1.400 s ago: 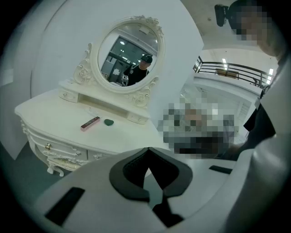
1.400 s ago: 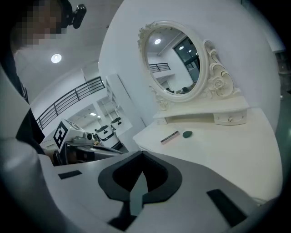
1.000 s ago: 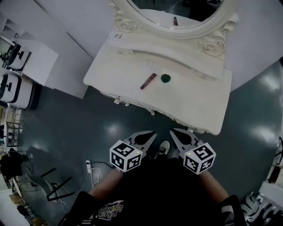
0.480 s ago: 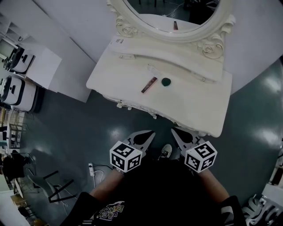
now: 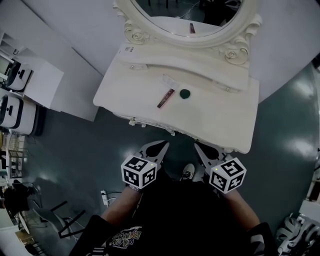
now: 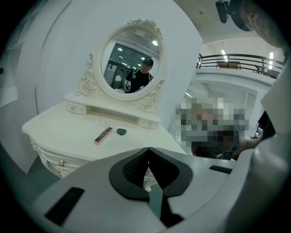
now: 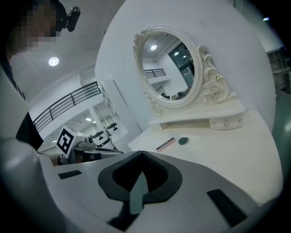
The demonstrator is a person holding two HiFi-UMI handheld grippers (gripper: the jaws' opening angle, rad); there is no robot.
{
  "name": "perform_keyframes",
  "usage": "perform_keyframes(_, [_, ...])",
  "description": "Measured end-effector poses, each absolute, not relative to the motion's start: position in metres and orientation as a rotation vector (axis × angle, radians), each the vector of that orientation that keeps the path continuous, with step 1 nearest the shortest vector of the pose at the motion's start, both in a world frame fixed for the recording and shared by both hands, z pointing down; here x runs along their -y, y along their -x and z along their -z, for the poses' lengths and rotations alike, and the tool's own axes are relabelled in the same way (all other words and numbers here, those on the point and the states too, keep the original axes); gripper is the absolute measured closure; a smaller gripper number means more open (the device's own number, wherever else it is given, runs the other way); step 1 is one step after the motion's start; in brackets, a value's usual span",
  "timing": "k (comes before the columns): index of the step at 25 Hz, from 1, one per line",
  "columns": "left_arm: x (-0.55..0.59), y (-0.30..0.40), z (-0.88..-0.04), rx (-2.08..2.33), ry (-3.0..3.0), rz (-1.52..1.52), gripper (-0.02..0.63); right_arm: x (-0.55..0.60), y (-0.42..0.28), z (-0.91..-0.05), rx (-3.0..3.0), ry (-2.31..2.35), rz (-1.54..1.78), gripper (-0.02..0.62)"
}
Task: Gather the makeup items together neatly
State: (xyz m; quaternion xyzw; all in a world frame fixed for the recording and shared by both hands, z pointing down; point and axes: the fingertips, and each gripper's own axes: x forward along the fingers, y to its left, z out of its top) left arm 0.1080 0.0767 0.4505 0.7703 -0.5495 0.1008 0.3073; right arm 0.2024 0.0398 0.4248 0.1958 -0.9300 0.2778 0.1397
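Observation:
On the cream dressing table [image 5: 220, 125] lie a slim pink-and-brown makeup stick [image 5: 166, 98] and, just right of it, a small dark green round item [image 5: 185, 93]. Both also show in the left gripper view, the stick [image 6: 103, 135] and green item [image 6: 121, 132], and in the right gripper view, the stick [image 7: 165, 144] and green item [image 7: 183, 140]. My left gripper [image 5: 163, 145] and right gripper [image 5: 197, 147] hang shut and empty in front of the table's front edge, over the floor, well short of the items.
An oval mirror [image 5: 192, 15] in an ornate frame stands at the table's back over a raised shelf with small drawers [image 5: 150, 62]. White cabinets [image 5: 30, 85] stand to the left. A shoe [image 5: 187, 171] shows on the dark floor between the grippers.
The view has shifted slightly, so the table sits a little higher and leftward in frame. Both grippers stay shut, held in front of the table.

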Motion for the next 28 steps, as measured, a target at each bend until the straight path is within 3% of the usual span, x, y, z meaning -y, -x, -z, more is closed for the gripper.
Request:
perform_keyframes(8, [-0.040, -0.062, -0.477, 1.402, -2.074, -0.382, 0.594, -0.012, -0.167, -0.432, 2.640, -0.723, -0.851, 0.567])
perform_keyframes(14, [0.006, -0.025, -0.512, 1.392, -2.111, -0.518, 0.491, 0.013, -0.134, -0.447, 2.583, -0.811, -0.887, 0.568])
perform_keyframes(28, [0.080, 0.001, -0.605, 1.306, -2.169, -0.876, 0.457, 0.043, -0.099, -0.482, 2.451, -0.953, -1.005, 0.567])
